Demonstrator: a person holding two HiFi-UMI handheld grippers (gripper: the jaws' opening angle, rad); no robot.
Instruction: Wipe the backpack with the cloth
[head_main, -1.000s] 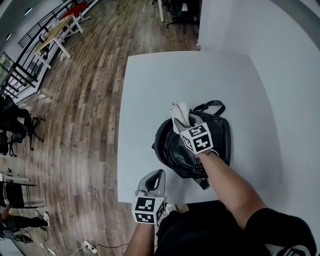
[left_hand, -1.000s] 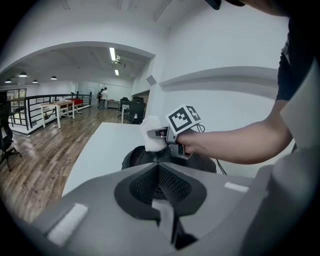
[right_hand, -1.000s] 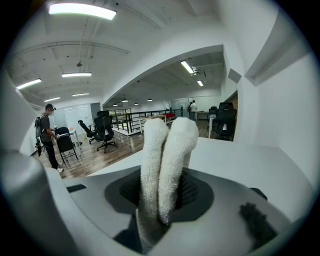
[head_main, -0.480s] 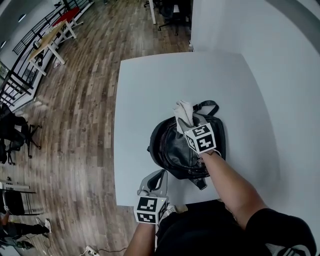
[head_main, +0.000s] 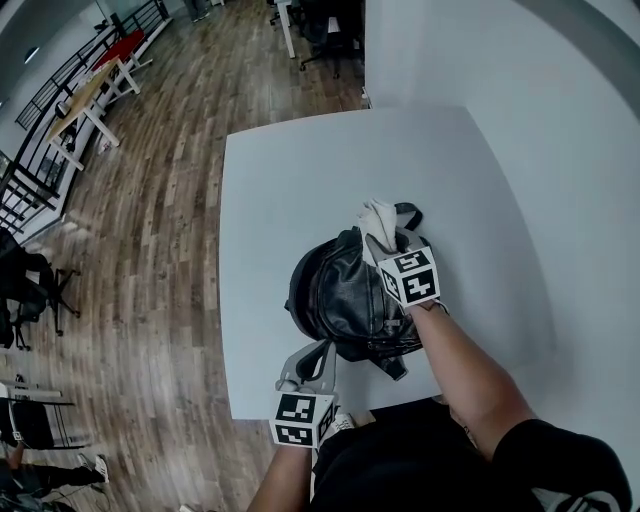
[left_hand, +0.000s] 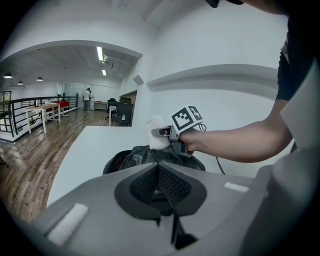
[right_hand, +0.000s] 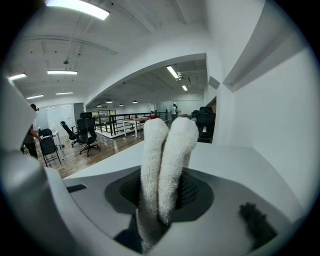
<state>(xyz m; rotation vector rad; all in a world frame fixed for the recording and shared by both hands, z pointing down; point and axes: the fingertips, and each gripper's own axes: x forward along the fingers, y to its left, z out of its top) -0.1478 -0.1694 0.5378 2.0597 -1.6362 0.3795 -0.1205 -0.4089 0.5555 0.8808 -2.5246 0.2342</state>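
Right hand-held gripper (head_main: 383, 243) is clamping the white cloth (head_main: 377, 217) at the far top edge of the backpack (head_main: 335, 295). We are likely risking dragging the unbraced backpack along the desk (head_main: 280, 180), since our left hand-held gripper (head_main: 312, 358), jaws together and empty, is hanging off the backpack's near side.

backpack (head_main: 335, 300): right side hidden beneath right tool (head_main: 381, 238) and forearm (head_main: 460, 360)
cloth (right_hand: 165, 165): lower end buried between jaws
far person (left_hand: 88, 98): too small
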